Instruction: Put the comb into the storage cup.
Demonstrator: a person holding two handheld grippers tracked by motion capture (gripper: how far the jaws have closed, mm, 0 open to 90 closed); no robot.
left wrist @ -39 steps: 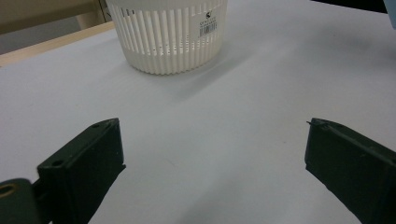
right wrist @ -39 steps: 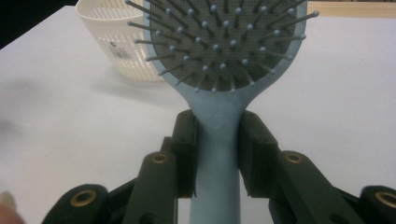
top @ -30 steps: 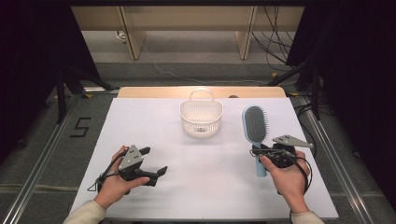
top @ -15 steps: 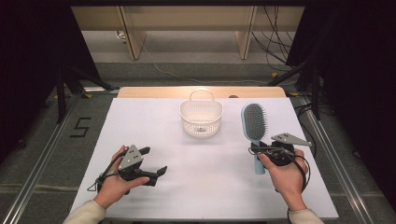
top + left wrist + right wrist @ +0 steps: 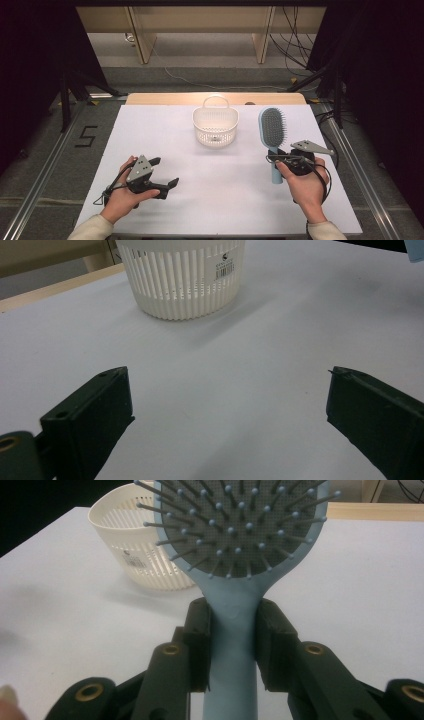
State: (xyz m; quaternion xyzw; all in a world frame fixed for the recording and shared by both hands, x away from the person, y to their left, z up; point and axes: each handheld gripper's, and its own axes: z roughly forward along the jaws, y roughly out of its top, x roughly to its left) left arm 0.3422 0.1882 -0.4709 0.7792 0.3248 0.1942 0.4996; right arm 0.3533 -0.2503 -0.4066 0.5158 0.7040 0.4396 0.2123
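White table [image 5: 220, 200] carries a white slatted basket [image 5: 215, 124] at its far middle. Just right of it lies a blue hairbrush [image 5: 272, 131], bristles up, its handle clamped between the right gripper's [image 5: 278, 155] jaws. Left gripper [image 5: 166, 172] rests near the front, jaws wide apart, holding nothing.

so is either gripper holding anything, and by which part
The right gripper clamps the blue hairbrush by its handle, just below the bristle head. The left gripper is open and holds nothing.
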